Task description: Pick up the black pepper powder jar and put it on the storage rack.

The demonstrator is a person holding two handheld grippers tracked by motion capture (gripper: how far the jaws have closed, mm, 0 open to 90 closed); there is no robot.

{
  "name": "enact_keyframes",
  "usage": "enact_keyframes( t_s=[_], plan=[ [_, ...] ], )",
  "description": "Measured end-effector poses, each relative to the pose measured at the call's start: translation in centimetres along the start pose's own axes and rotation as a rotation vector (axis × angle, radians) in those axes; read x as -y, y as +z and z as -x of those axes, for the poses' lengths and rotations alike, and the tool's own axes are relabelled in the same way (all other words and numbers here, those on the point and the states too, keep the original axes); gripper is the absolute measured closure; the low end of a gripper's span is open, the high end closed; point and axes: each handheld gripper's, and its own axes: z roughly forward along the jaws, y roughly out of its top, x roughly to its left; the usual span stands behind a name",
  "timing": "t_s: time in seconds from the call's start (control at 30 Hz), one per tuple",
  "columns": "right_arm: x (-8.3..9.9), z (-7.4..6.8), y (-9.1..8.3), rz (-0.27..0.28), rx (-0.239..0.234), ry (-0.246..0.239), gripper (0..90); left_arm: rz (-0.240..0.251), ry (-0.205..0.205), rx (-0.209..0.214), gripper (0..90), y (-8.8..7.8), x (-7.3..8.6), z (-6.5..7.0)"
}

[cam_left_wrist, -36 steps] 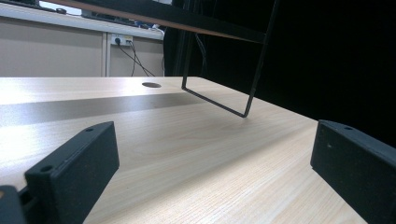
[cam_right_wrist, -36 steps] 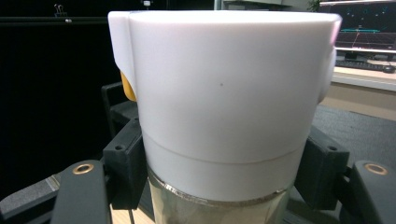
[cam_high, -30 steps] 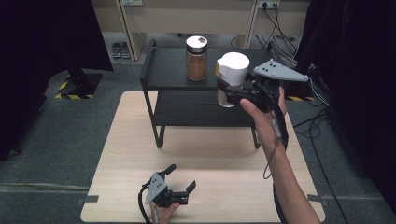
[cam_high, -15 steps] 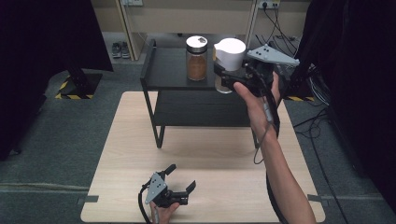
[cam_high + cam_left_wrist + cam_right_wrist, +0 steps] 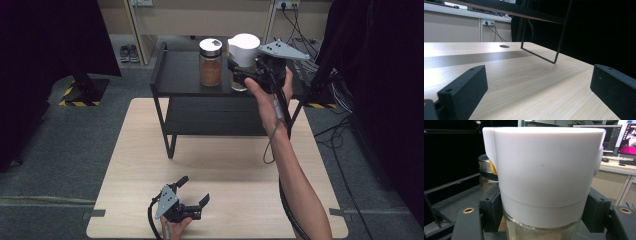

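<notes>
A glass jar with a tall white lid (image 5: 243,49) is held over the top shelf of the black rack (image 5: 180,75), with my right gripper (image 5: 239,75) shut on its glass body just under the lid. In the right gripper view the white-lidded jar (image 5: 546,177) stands upright between the two black pads (image 5: 491,210). Whether its base touches the shelf I cannot tell. A brown-filled jar with a silver lid (image 5: 210,62) stands on the shelf just to its left. My left gripper (image 5: 194,190) rests open on the table's front edge with nothing between its fingers (image 5: 464,92).
The rack stands on the far half of the light wooden table (image 5: 140,140) and has a lower shelf (image 5: 215,115). Its thin metal leg (image 5: 559,37) rises ahead of the left gripper. The silver-lidded jar (image 5: 484,170) stands close behind the held one. Cables lie on the floor at the right.
My right hand has carried the white-lidded jar farther back and slightly left over the top shelf, closer to the brown jar. The left gripper has stayed still.
</notes>
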Motion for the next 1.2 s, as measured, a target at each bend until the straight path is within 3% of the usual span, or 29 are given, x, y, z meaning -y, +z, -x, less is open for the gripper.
enact_keyframes(
  t_s=[0.57, 1.0, 1.07, 1.2],
  plan=[
    [0.2, 0.0, 1.8, -0.008, 0.046, -0.003, 30.8, -0.001, -0.002, 0.001, 0.5, 0.0, 0.0, 0.0],
    [0.3, 0.5, 2.0, -0.014, 0.033, -0.003, 30.3, -0.003, 0.000, 0.002, 0.5, 0.0, 0.0, 0.0],
    [0.3, 0.4, 1.9, -0.009, 0.036, -0.005, 20.5, -0.003, 0.000, 0.002, 0.5, 0.0, 0.0, 0.0],
    [0.4, 0.2, 1.3, 0.001, 0.033, -0.016, 11.0, -0.002, 0.002, 0.001, 0.5, 0.0, 0.0, 0.0]
  ],
)
